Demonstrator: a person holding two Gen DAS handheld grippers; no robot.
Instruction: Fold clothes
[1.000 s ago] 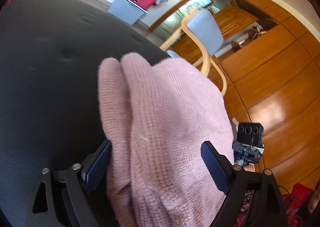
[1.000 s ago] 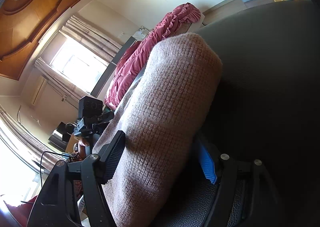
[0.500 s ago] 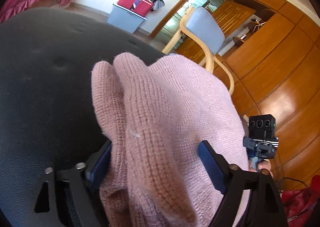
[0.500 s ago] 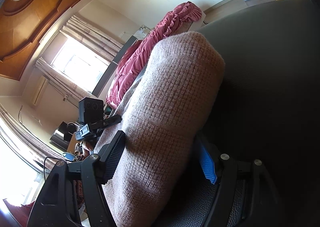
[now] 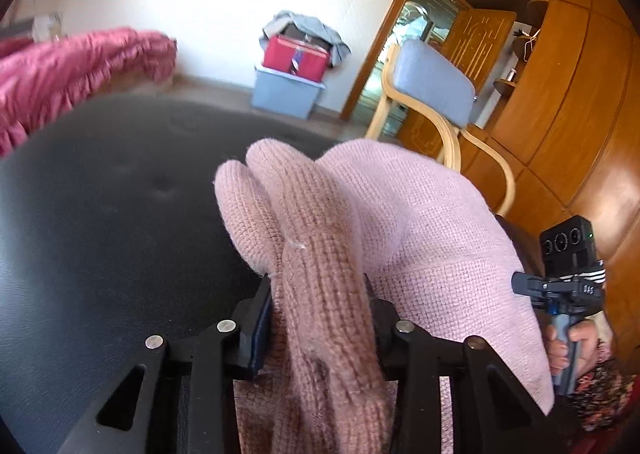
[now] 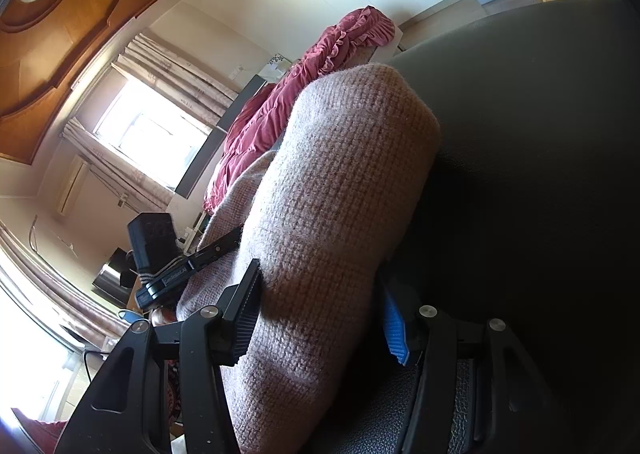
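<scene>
Behind the black bench [image 5: 100,234], a chair [image 5: 432,82], storage bin [image 5: 286,92] and red bedding [image 5: 60,74]. Both grippers' fingers are closing on the pink knit sweater [image 5: 400,214] bunched there: left gripper [image 5: 316,318] narrow, pinching a fold; right gripper [image 6: 320,318] wider, pads touching it.

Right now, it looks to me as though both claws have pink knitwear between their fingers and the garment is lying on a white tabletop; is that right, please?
Not quite: the surface under the pink knitwear is black and leather-like, not white, as the left wrist view shows. The rest holds: the left claw and right claw both have the knit between their fingers, jaws closing.
</scene>
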